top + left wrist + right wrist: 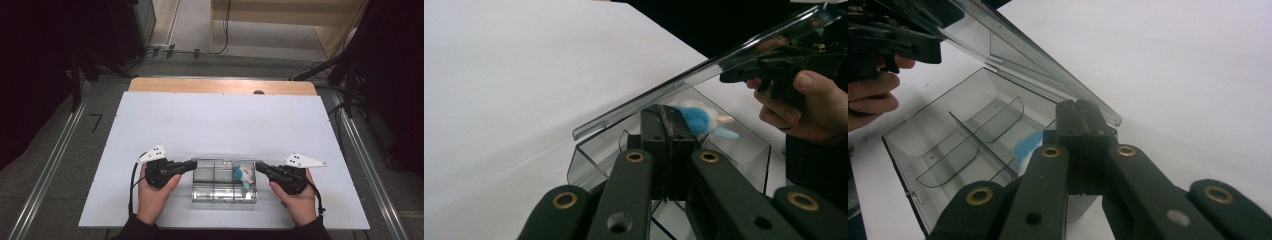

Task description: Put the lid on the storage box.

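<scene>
A clear plastic box point(225, 195) with inner dividers lies near the table's front edge, and its lid point(704, 70) is raised at a slant. A blue and white fluffy toy point(243, 173) lies in the box's right end. My left gripper point(195, 164) is shut at the box's left end. Its tips point(667, 112) sit just under the lid's edge. My right gripper point(257, 165) is shut at the right end, with its tips point(1079, 106) at the lid's point(1048, 70) lower edge. I see nothing between either pair of pads.
The box lies on a white sheet point(220, 120) that covers a wooden table point(220, 85). Metal rails point(55, 160) run along the floor on both sides, and cables point(170, 50) lie beyond the far edge.
</scene>
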